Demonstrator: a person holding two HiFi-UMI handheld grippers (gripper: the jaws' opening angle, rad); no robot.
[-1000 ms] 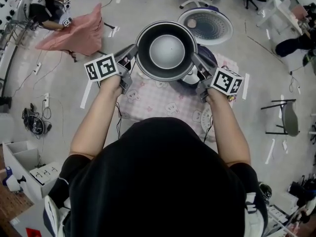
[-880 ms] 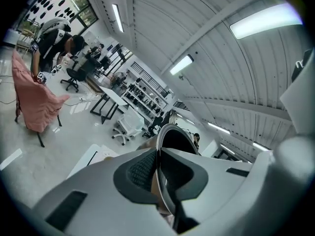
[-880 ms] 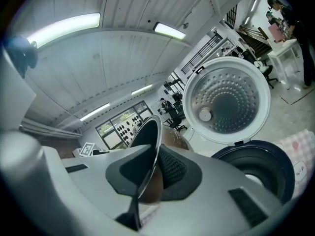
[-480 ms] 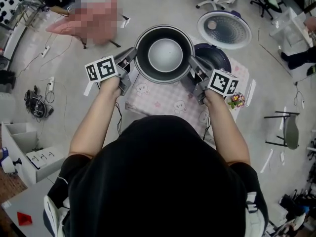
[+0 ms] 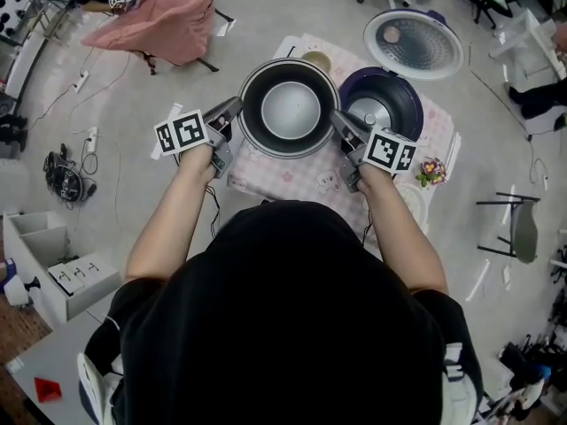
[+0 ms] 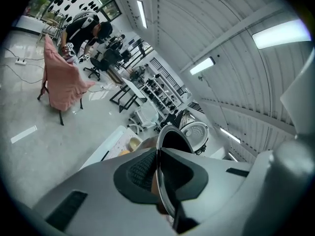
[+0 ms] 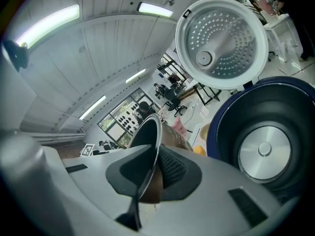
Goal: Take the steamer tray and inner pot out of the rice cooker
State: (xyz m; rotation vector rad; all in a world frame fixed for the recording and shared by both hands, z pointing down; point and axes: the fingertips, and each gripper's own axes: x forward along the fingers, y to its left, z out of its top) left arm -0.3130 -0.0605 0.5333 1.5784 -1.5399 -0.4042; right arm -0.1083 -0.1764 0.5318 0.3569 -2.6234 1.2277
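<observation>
The dark inner pot [image 5: 290,107] with its pale round bottom hangs over the pink-patterned tablecloth [image 5: 292,180], left of the dark blue rice cooker [image 5: 383,103]. My left gripper [image 5: 236,109] is shut on the pot's left rim and my right gripper [image 5: 337,120] on its right rim. In the left gripper view the thin metal rim [image 6: 165,191] runs between the black pads of the left gripper [image 6: 158,170]. The right gripper view shows the same rim [image 7: 147,181] pinched by the right gripper [image 7: 153,172], with the cooker's empty well [image 7: 261,151] and its raised lid [image 7: 221,43] beyond.
The cooker's lid [image 5: 414,42] stands open at the table's far right. A small yellowish bowl [image 5: 312,60] sits behind the pot and a little flower bunch [image 5: 431,171] lies at the right edge. A pink-draped chair [image 5: 159,25], floor cables [image 5: 62,180] and white boxes [image 5: 53,273] lie to the left.
Both grippers have carried the pot down and to the left, off the cooker. The cooker's empty well, hidden under the pot before, now shows to its right.
</observation>
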